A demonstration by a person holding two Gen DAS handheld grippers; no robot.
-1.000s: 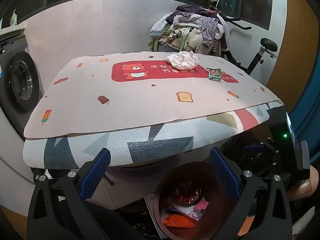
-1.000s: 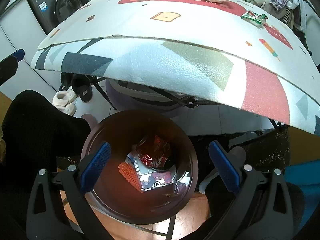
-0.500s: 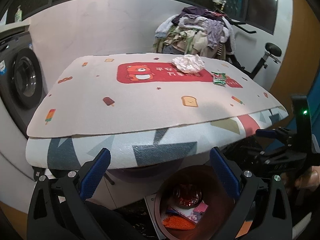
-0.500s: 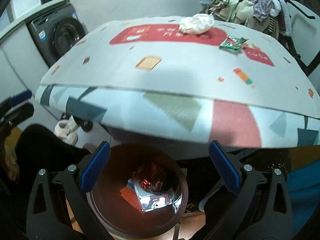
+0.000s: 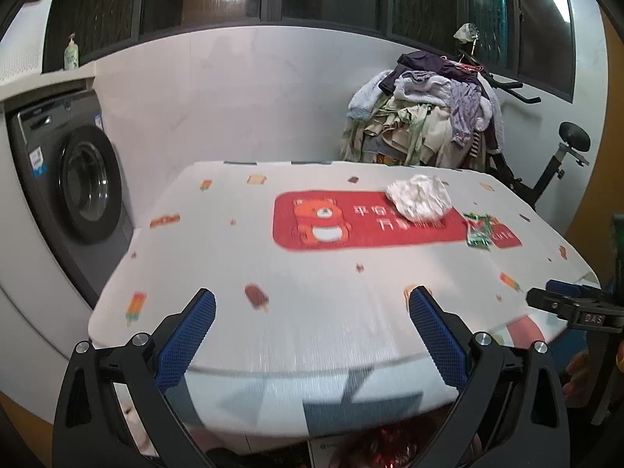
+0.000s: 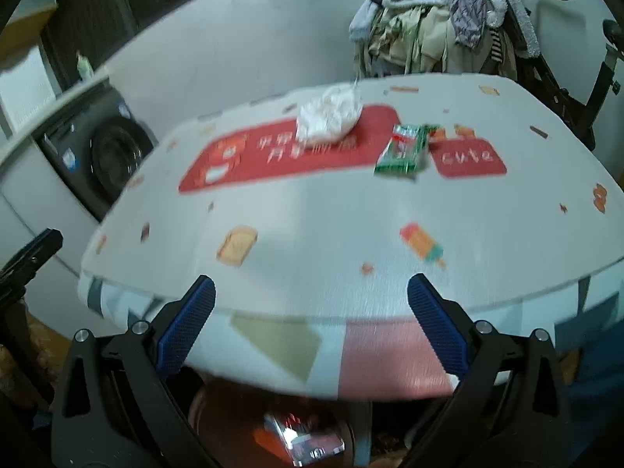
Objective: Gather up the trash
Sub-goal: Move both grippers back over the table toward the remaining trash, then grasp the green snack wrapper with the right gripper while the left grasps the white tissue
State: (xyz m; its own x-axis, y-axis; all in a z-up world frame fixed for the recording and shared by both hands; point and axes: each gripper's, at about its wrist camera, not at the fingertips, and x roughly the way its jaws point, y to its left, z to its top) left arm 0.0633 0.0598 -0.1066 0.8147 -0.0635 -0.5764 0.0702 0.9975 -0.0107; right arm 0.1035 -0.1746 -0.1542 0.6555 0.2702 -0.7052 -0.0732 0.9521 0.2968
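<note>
Both the left gripper (image 5: 312, 335) and right gripper (image 6: 311, 323) hover spread wide and empty over the table's (image 5: 312, 292) near edge, well short of the crumpled white tissue (image 6: 329, 119) and flat green wrapper (image 6: 401, 152) toward the far edge, on the smooth printed mat.

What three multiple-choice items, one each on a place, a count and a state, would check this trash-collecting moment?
1. Where does the green wrapper lie?
A. in the bin
B. on the table mat, right of the crumpled white paper
C. on the washing machine

2. How many loose trash items are on the mat?
A. two
B. four
C. none

3. What state is the right gripper in?
A. shut on the wrapper
B. shut on the paper
C. open, holding nothing

Answers: 1 B, the wrapper sits at the red panel's edge beside the paper; 2 A, only paper and wrapper show; 3 C, its blue fingers stand wide apart.
</note>
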